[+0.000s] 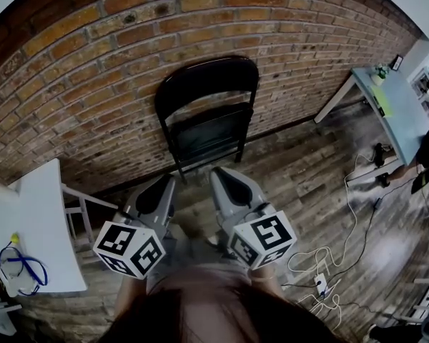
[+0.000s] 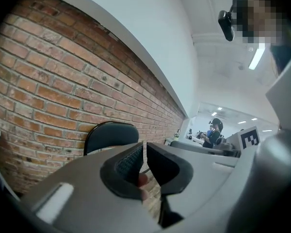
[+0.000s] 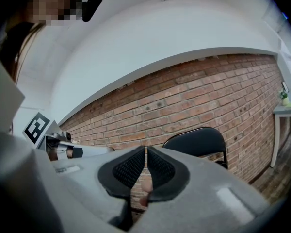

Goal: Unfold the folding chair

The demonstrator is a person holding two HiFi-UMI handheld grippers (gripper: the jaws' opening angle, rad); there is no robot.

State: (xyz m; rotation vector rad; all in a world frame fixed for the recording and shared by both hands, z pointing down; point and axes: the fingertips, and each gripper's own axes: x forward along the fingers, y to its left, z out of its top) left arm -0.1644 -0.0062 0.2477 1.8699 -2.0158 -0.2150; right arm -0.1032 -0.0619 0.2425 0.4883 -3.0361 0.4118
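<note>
Folding chair (image 1: 207,84), head view: found black, folded flat, standing upright on the wooden floor (image 1: 307,177) against the brick wall (image 1: 93,63), straight ahead of both tools.
Handling, judged: a stiff metal frame is presumed, fairly heavy, with smooth paint likely to slip under narrow pads; stiff hinges are to be expected.
Hold points, judged: the top rim of the backrest is best taken to steady the chair, and the front edge of the seat panel to be swung down.
Left tongs (image 1: 168,179), head view: held level and aimed at the chair, well apart from it; nothing is touched.
Right tongs (image 1: 218,171), head view: held alongside the left, likewise short of the chair.
Left gripper view: the tongs (image 2: 143,152) are seen all but pressed together, only a thin slit left, nothing between them; the chair's backrest (image 2: 111,132) is seen beyond.
Right gripper view: the tongs (image 3: 146,154) are seen almost closed and empty; the chair (image 3: 196,141) stands ahead to the right, untouched.
</note>
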